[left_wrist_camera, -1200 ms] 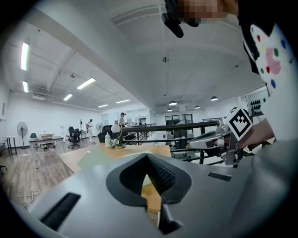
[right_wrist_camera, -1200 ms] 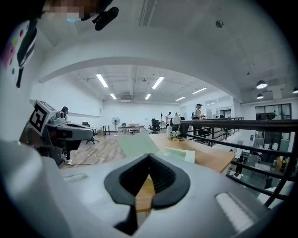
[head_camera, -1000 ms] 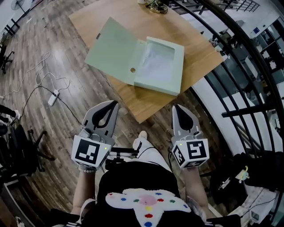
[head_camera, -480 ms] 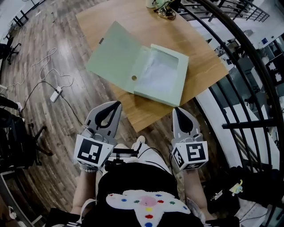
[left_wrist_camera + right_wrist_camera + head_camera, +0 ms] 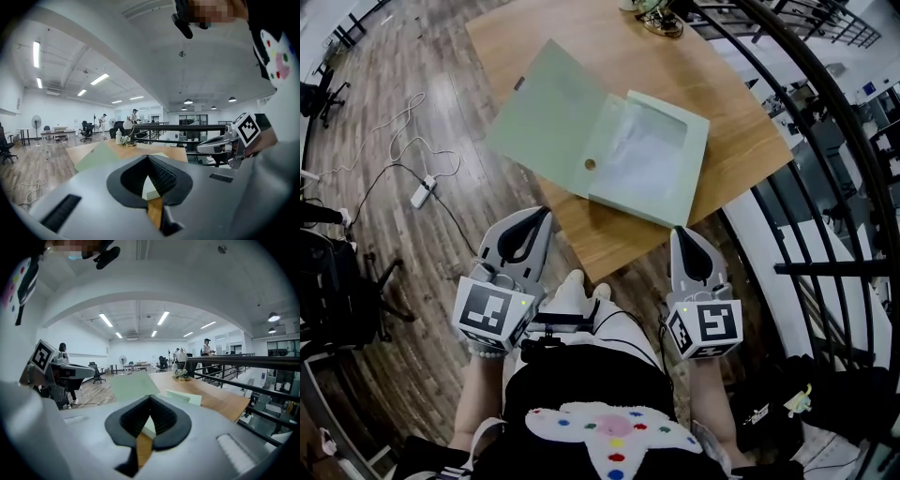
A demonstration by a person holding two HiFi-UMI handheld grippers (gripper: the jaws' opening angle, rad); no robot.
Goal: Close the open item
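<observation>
- Two empty tools to call: your left gripper (image 5: 545, 217) has its jaws pressed together with nothing between them.
- Your right gripper (image 5: 679, 231) is the same, jaws tight together and holding nothing.
- Both sit low in the head view, on your side of the table (image 5: 741, 141), tips aimed toward it.
- On that table lies the folder (image 5: 602, 150), pale green and wide open, clear of both tips with no contact.
- Its lid (image 5: 546, 108) is thrown out to your left, and its left part hangs past the table's edge over the floor (image 5: 441, 112).
- Its tray (image 5: 692, 173) is on the right with white paper (image 5: 642, 150) inside.
- A small round hole (image 5: 590, 164) shows where lid meets tray.
- Your right tip is near the tray's near corner; your left tip points at the table's near edge.
- Off to the left, a white cable (image 5: 398, 141) runs to a power strip (image 5: 422, 195) on the floor.
- A black railing (image 5: 825, 141) curves down your right side.
</observation>
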